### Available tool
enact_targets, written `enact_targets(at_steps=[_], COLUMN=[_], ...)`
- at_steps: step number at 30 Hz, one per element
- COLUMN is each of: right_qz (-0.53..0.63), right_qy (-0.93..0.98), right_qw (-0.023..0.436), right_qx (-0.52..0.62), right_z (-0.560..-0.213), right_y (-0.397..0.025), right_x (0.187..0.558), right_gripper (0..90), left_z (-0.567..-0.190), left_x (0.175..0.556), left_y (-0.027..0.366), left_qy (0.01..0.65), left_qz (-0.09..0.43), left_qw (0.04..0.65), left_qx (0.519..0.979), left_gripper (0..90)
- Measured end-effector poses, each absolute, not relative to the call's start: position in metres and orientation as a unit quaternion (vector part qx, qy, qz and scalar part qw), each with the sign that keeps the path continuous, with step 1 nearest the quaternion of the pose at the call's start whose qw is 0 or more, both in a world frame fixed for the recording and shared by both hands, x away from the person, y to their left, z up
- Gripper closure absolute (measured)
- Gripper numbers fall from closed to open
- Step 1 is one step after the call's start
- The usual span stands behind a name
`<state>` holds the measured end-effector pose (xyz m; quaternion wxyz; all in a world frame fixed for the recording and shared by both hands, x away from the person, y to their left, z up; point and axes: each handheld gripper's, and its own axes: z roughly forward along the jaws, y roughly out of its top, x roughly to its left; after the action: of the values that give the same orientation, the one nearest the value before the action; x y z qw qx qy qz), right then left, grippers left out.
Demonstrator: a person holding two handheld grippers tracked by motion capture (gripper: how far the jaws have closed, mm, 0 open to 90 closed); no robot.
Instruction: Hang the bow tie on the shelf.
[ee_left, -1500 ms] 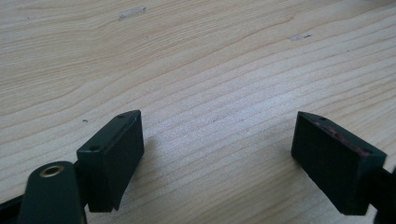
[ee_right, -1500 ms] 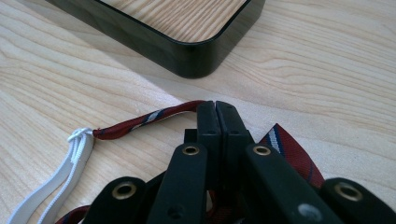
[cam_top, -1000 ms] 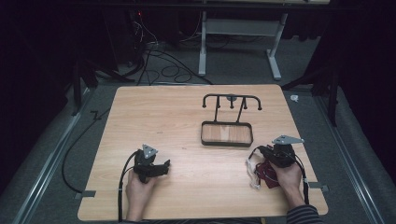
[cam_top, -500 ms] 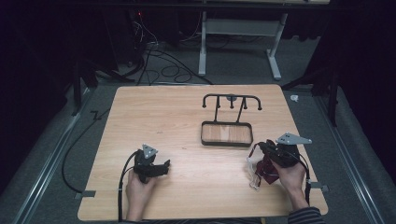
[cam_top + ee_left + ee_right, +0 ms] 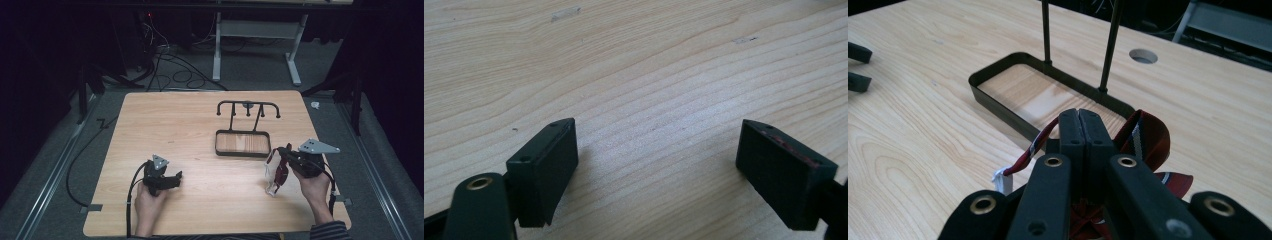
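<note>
A dark red strap with white trim (image 5: 278, 173) hangs from my right gripper (image 5: 280, 150) near the table's right front, its white end touching the wood. In the right gripper view the jaws of that gripper (image 5: 1079, 116) are pressed together on the strap (image 5: 1148, 136), which loops out to both sides. Just beyond stands a black rack with a shallow tray base (image 5: 242, 154) and a hook bar (image 5: 248, 104) on two posts. My left gripper (image 5: 175, 178) rests at the front left, open, with bare wood between its jaws (image 5: 659, 150).
The rack's tray rim (image 5: 993, 102) lies directly ahead of the right gripper, with the two posts (image 5: 1111, 45) rising behind. A round hole (image 5: 1143, 56) is in the tabletop behind the rack. Cables (image 5: 170, 65) run over the floor beyond the table.
My right gripper has risen and shifted a little away from the person toward the rack, lifting the strap so it now hangs. The left gripper has stayed put.
</note>
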<state>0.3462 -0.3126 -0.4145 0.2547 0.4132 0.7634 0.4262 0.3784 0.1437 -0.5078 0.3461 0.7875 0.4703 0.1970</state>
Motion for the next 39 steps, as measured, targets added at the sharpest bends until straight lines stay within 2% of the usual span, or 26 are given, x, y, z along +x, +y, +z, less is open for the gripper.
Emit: enact_targets(at_steps=[15, 39], right_qz=[0.441, 0.486], right_qy=[0.764, 0.765], right_qw=[0.271, 0.236], right_qx=[0.385, 0.35], right_z=[-0.393, -0.369], right_y=[-0.3, -0.278], right_x=[0.348, 0.364], right_gripper=[90.0, 90.0], left_z=[-0.508, -0.508], left_x=[0.378, 0.379], left_y=[0.144, 0.143], left_qy=[0.471, 0.471], left_qz=[0.197, 0.197], left_qw=[0.346, 0.346], left_qx=[0.787, 0.787], left_gripper=[17.4, 17.4])
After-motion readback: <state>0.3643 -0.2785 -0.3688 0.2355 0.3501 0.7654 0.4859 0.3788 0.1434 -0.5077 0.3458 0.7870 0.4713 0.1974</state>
